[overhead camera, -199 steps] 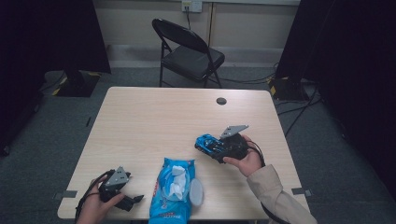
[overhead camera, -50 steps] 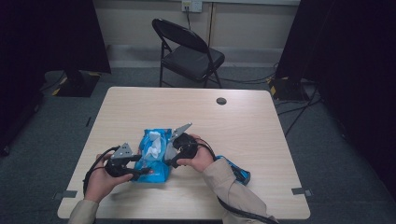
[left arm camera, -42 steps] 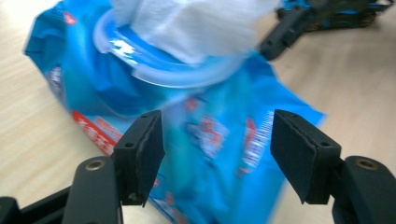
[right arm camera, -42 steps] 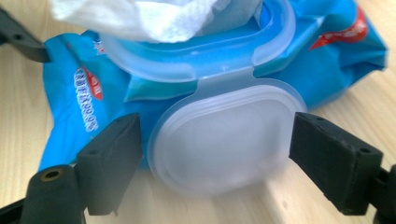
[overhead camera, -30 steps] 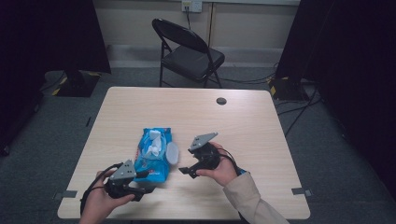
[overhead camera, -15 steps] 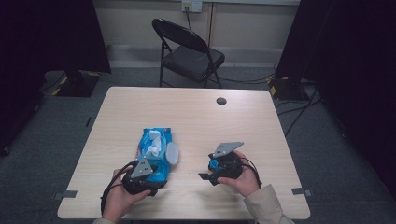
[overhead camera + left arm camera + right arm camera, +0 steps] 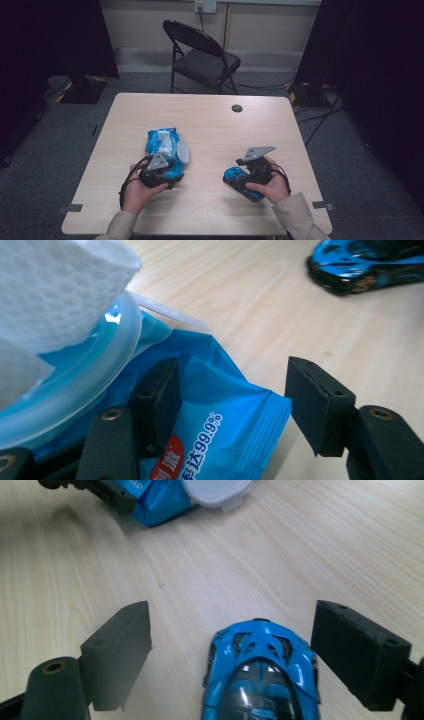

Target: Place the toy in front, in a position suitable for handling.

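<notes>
At the lower left of the high view, the left tool sits at the near end of the blue wipes pack, which lies on the pale wooden surface left of centre with its clear lid flipped open to the right. In the left gripper view the jaws straddle the pack's crimped corner: one pad lies against the wrapper, the other stands clear of it, and they have just been closing a little without pinching it. A white wipe bulges from the opening at the upper left of that view. At the lower right of the high view the right tool stands wide, with the blue toy car between its pads, touching neither. Bare wood separates pack and car. A small dark grommet marks the surface's far side, and a black folding chair stands beyond it on the grey floor.
</notes>
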Available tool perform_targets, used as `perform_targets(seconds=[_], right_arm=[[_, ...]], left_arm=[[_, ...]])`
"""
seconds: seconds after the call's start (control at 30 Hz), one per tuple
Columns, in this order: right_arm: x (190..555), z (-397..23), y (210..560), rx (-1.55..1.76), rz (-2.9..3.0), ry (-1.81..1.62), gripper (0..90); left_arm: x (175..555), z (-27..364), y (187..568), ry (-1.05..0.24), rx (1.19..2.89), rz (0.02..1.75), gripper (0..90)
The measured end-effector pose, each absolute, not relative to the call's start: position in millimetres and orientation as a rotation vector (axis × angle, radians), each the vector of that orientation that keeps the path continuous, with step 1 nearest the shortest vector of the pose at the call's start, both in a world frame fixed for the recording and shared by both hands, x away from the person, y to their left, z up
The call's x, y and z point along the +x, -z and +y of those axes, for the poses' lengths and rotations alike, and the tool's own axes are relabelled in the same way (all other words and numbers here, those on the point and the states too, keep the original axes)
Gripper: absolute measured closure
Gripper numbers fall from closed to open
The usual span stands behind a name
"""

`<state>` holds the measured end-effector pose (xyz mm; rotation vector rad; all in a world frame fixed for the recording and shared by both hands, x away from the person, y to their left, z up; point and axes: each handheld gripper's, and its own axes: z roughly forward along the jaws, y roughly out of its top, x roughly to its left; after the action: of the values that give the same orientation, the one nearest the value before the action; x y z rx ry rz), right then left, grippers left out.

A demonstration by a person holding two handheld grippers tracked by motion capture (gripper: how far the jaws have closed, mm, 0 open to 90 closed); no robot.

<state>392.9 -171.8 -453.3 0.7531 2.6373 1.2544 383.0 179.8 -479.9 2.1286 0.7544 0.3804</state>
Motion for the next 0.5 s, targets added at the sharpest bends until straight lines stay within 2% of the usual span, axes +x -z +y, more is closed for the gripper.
perform_targets(seconds=[0.23, 0.37, 0.5], right_arm=[[405, -184, 460, 0.796, 2.633, -1.247, 15.7], [406, -189, 460, 0.813, 2.63, -1.233, 15.7], [400, -197, 460, 0.821, 2.608, -1.246, 15.3]], left_arm=[[429, 192, 479, -0.42, 2.128, 0.828, 39.1], [441, 198, 476, -0.409, 2.115, 0.867, 38.1], [428, 197, 473, -0.392, 2.089, 0.855, 26.3]])
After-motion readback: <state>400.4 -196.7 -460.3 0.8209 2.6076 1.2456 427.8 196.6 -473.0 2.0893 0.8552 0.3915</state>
